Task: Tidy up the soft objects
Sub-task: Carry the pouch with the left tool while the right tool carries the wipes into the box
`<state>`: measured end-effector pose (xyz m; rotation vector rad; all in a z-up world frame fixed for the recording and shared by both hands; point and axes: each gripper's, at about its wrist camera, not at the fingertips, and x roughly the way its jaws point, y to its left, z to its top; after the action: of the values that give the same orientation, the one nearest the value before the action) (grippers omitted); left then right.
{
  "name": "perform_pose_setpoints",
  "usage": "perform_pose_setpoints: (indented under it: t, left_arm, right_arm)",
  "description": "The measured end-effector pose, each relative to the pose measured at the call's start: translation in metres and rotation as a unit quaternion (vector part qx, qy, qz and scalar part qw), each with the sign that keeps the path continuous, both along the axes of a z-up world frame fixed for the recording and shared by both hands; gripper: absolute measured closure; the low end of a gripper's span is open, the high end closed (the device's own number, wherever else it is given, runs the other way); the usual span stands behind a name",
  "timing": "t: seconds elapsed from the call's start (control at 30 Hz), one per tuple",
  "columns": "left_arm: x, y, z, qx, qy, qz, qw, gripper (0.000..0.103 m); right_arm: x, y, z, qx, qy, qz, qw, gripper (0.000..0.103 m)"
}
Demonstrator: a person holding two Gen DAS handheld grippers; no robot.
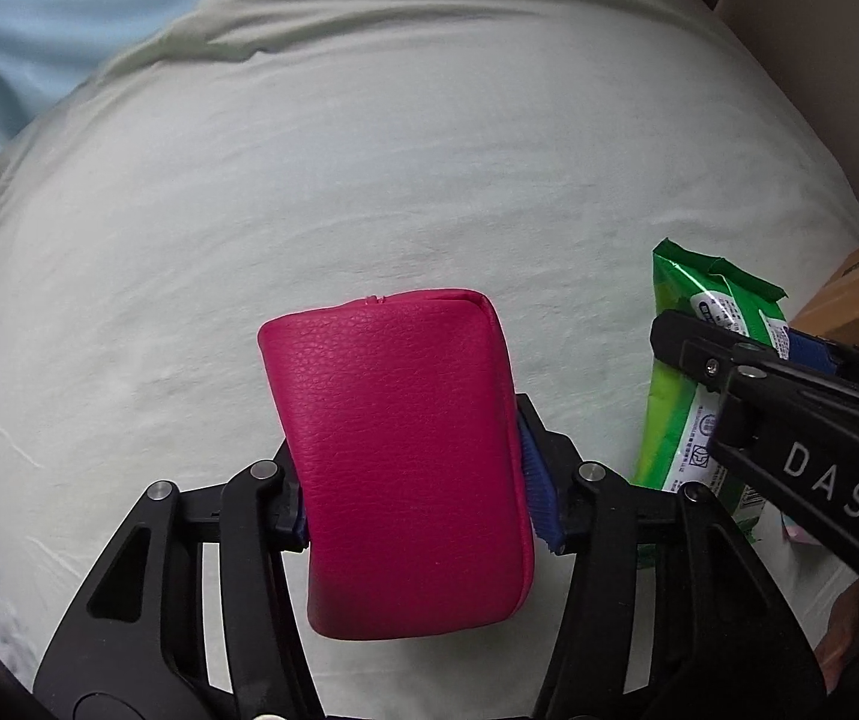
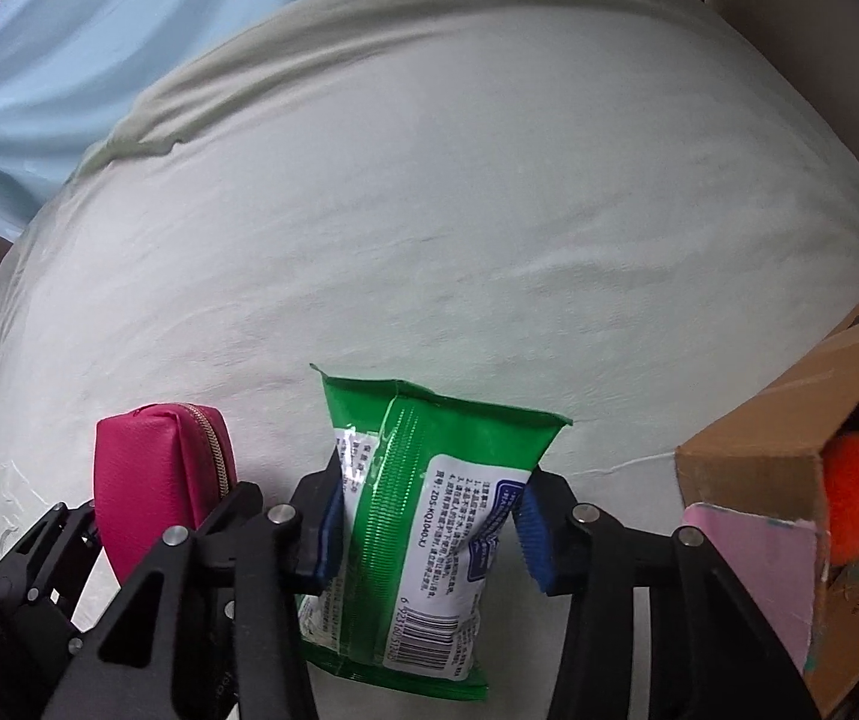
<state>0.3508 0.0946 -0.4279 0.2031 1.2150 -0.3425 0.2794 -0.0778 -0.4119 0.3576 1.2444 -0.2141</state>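
Left wrist view: the left claw (image 1: 417, 504) is clenched on a pink pouch (image 1: 405, 468), the right claw (image 2: 429, 528) on a green wipes pack (image 2: 423, 534), both lifted over the bed (image 1: 369, 180), likely bound for the cardboard box (image 2: 777, 456).

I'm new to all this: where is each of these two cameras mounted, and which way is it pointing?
Left wrist view: sits on the left gripper, looking forward along its fingers, shut on a pink pouch, over a pale bedsheet; the right gripper crosses in at right.
Right wrist view: sits on the right gripper, looking along its fingers, shut on a green wipes pack; a cardboard box is at right.
Shared: both show the pouch, the pack, the sheet and the box.
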Motion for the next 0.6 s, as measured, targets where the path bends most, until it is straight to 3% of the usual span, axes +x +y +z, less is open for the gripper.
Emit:
perform_pose_setpoints:
  t: [0.17,0.37,0.6]
  left_arm:
    - [-0.016,0.025,0.050,-0.009,-0.017,0.028,0.9994,0.054]
    - [-0.060,0.042,0.133,-0.030,-0.045,0.052,0.9972,0.054]
    - [-0.107,0.029,0.214,-0.042,-0.087,0.053,0.9939,0.054]
  right_arm:
    - [-0.024,0.017,0.058,0.006,-0.031,0.019,0.999,0.060]
    - [-0.043,0.044,0.129,0.010,-0.067,0.060,0.996,0.060]
    - [-0.099,0.028,0.207,0.000,-0.110,0.099,0.989,0.060]
